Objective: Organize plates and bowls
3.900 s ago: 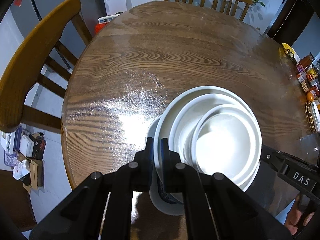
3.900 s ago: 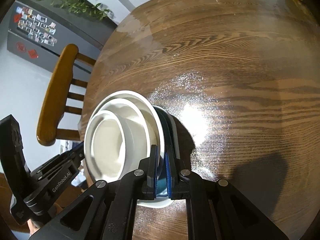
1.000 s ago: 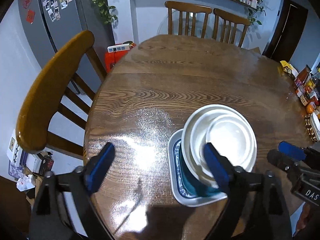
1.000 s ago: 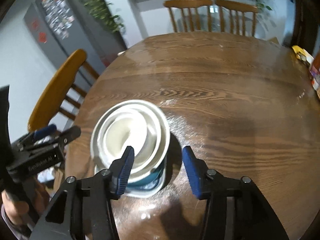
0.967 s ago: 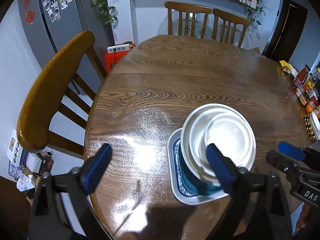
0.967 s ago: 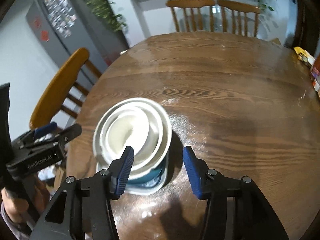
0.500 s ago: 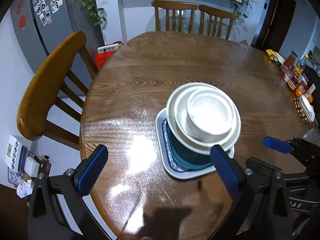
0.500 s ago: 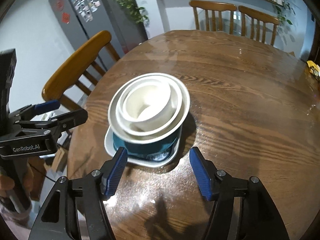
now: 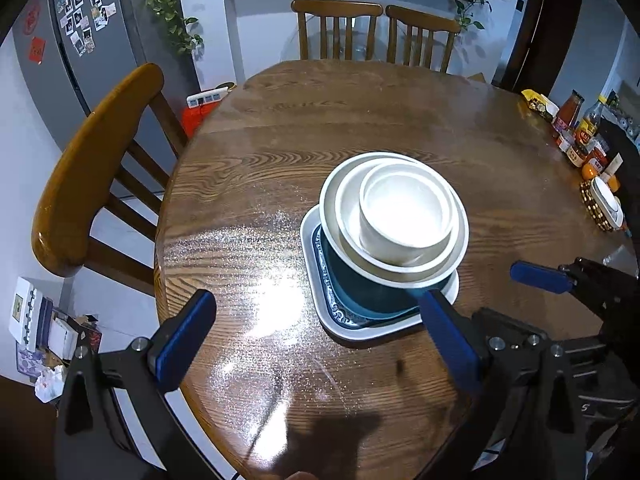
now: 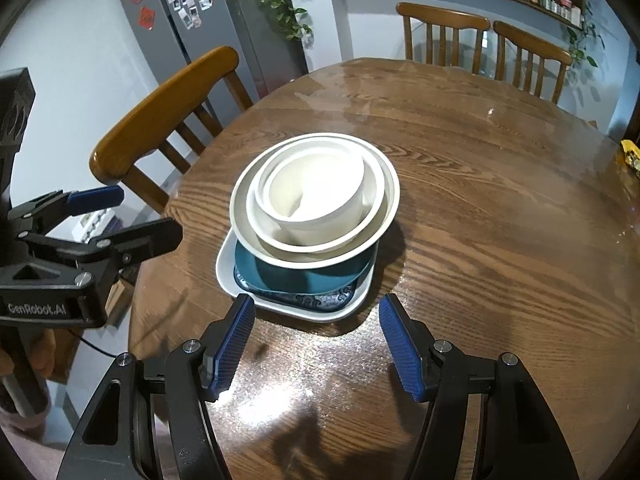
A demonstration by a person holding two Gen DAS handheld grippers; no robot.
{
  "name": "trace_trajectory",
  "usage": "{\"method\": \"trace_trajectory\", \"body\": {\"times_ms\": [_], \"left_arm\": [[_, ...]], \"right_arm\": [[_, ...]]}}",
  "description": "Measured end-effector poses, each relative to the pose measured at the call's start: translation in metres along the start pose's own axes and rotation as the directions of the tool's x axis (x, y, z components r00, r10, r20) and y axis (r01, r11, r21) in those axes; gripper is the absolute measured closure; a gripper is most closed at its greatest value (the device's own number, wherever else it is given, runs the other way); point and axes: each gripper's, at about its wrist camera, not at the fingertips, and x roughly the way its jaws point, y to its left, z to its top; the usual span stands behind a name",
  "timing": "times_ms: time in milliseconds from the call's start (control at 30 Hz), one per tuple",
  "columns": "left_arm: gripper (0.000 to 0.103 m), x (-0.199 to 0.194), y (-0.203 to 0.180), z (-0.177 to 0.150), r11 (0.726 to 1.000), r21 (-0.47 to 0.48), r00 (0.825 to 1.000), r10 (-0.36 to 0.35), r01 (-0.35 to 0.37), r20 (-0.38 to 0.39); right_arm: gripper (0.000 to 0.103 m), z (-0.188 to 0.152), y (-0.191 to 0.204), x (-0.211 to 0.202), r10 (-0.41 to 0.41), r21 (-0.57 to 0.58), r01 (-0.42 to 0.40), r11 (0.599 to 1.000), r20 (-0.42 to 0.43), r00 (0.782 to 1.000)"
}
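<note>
Right wrist view: nested stack (image 10: 316, 220) near table (image 10: 500, 220) edge, biggest dish lowest for stability; right gripper (image 10: 316, 344) half-wide, left gripper (image 9: 316, 344) wide, both empty.

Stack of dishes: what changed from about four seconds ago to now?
Both grippers let go. The left gripper and right gripper had been clamped on the stack's near rim; both have just been opening, nothing between their fingers, and sit pulled back from the stack. Unchanged: white bowls nested on the blue plate and white tray, on the table.
</note>
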Motion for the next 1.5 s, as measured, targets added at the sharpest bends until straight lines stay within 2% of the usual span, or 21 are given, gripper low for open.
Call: {"method": "trace_trajectory", "body": {"times_ms": [600,1500], "left_arm": [[0.001,0.002,-0.007,-0.009,0.999,0.048,1.000,0.005,-0.005,-0.009],[0.001,0.001,-0.006,-0.011,0.999,0.051,1.000,0.017,-0.017,-0.004]], "right_arm": [[0.037,-0.003,0.007,-0.002,0.005,-0.046,-0.006,0.999,-0.012,1.000],[0.037,-0.005,0.007,-0.001,-0.008,-0.040,0.007,0.999,-0.019,1.000]]}}
